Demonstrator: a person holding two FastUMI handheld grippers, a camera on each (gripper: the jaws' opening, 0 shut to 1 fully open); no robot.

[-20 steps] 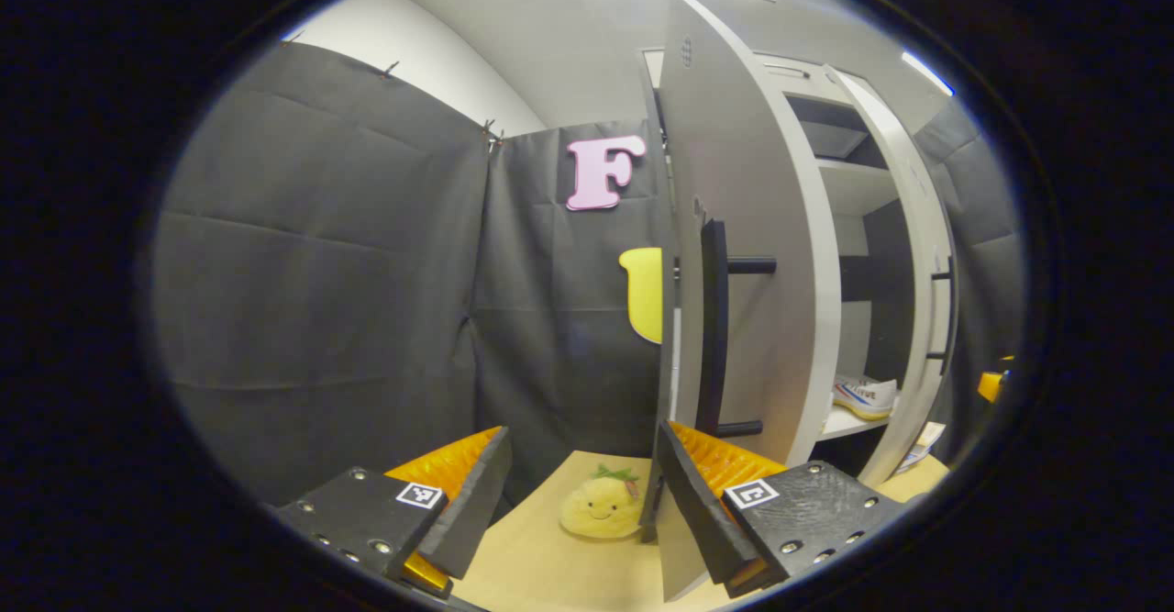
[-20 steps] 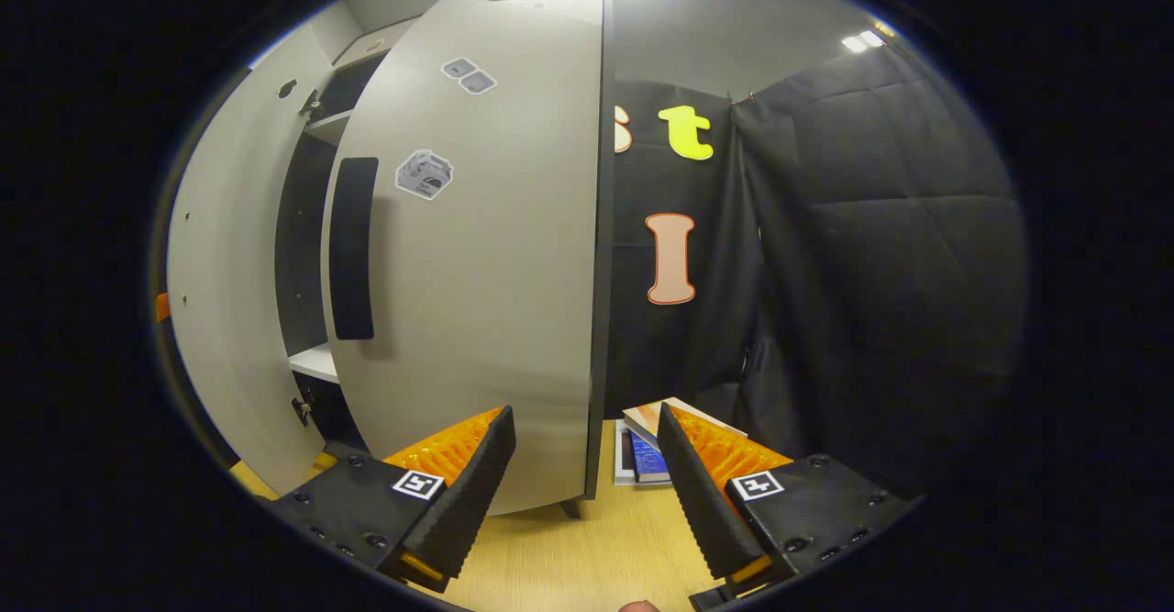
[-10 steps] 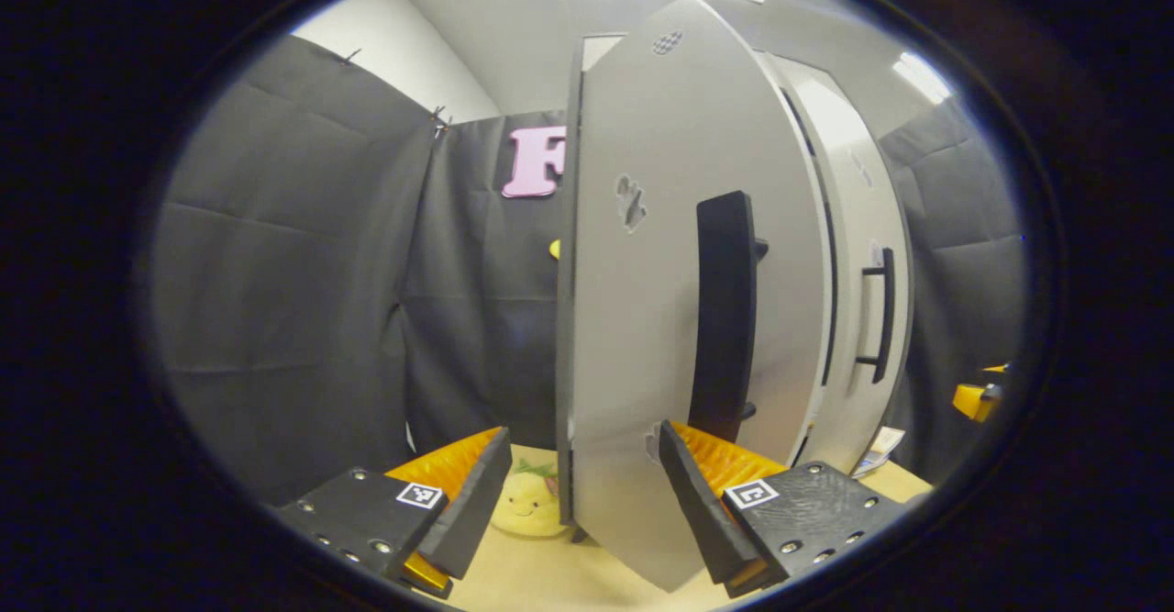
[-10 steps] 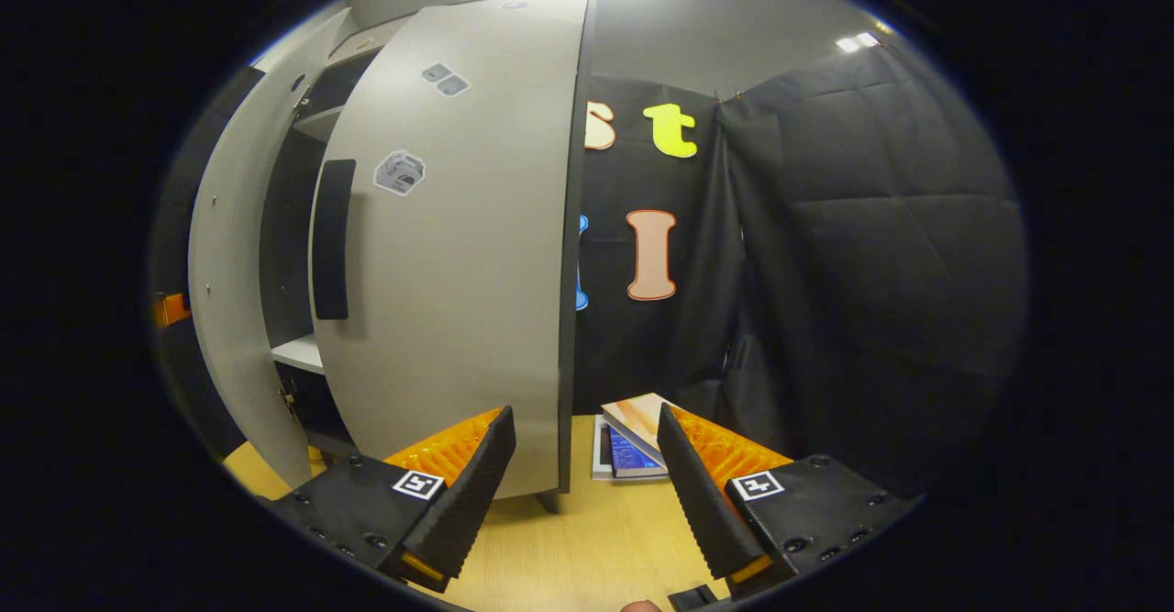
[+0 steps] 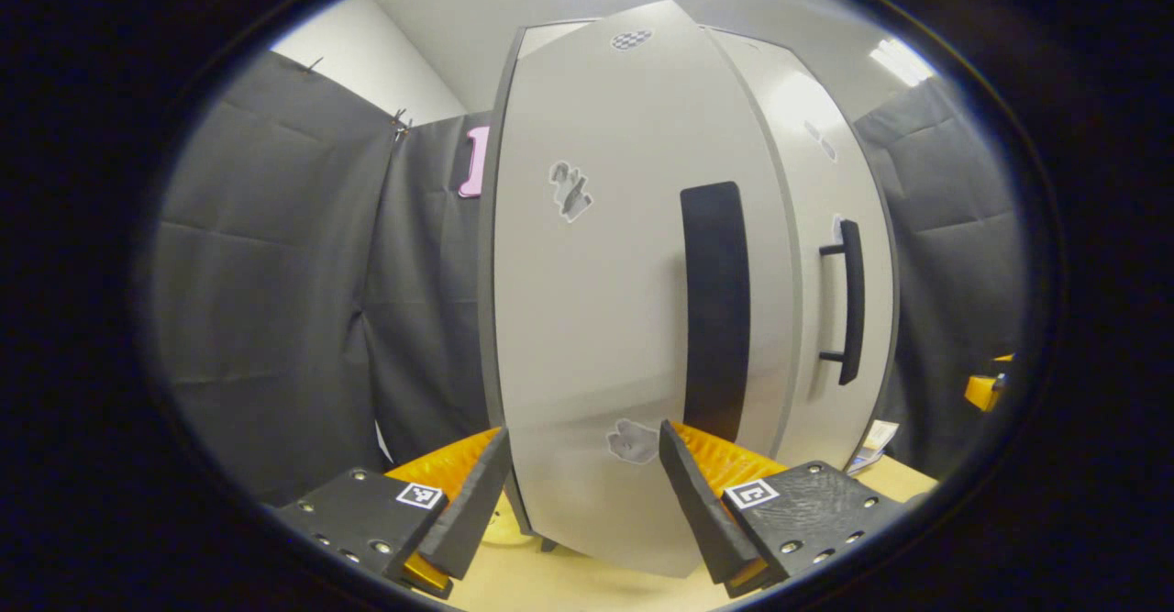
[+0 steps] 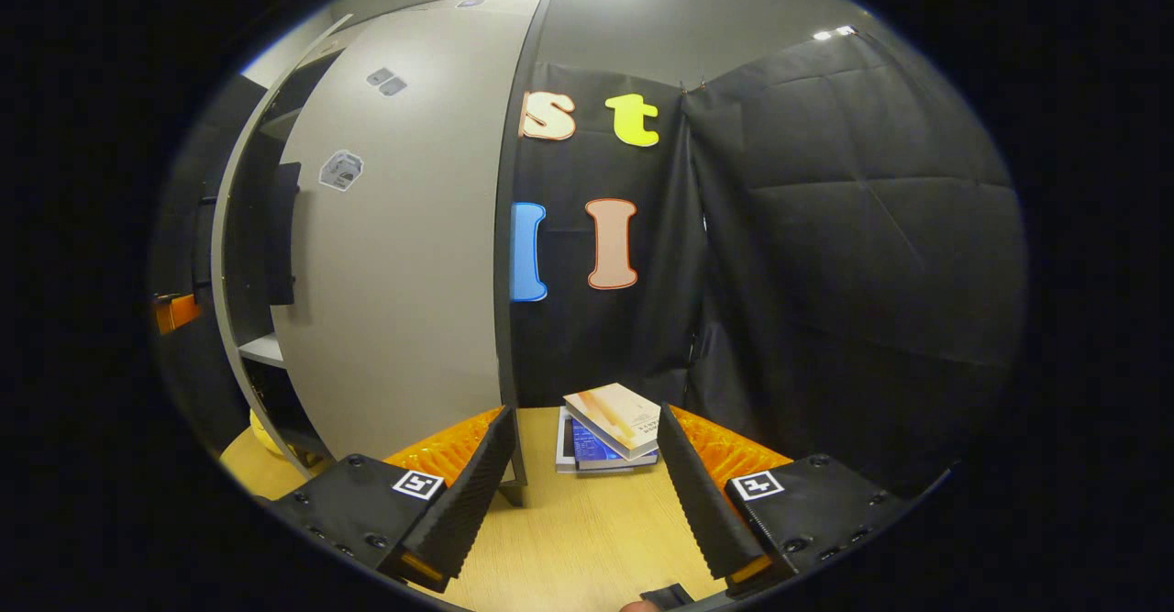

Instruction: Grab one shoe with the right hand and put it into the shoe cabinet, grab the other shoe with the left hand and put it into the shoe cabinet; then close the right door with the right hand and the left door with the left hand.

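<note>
The grey shoe cabinet's left door point(image 5: 596, 318) faces me in the left gripper view, swung almost shut, its black handle point(image 5: 715, 309) upright. My left gripper point(image 5: 582, 447) is open, fingers astride the door's lower part, close to or touching it. The right door point(image 5: 825, 254) lies beside it with its bar handle point(image 5: 848, 300). In the right gripper view the right door point(image 6: 404, 254) stands to the left, and a dark gap with a shelf edge point(image 6: 261, 348) shows past it. My right gripper point(image 6: 587, 428) is open and holds nothing. The doors hide the cabinet's inside.
A stack of books point(image 6: 610, 424) lies on the wooden tabletop point(image 6: 587, 539) just beyond my right fingers. A yellow plush toy point(image 6: 261, 430) peeks out low by the cabinet's foot. Black cloth walls close in behind and to both sides.
The left door has swung from wide open to almost shut, covering the white shoe on the shelf. The right gripper has drawn off rightward from the right door, baring the books.
</note>
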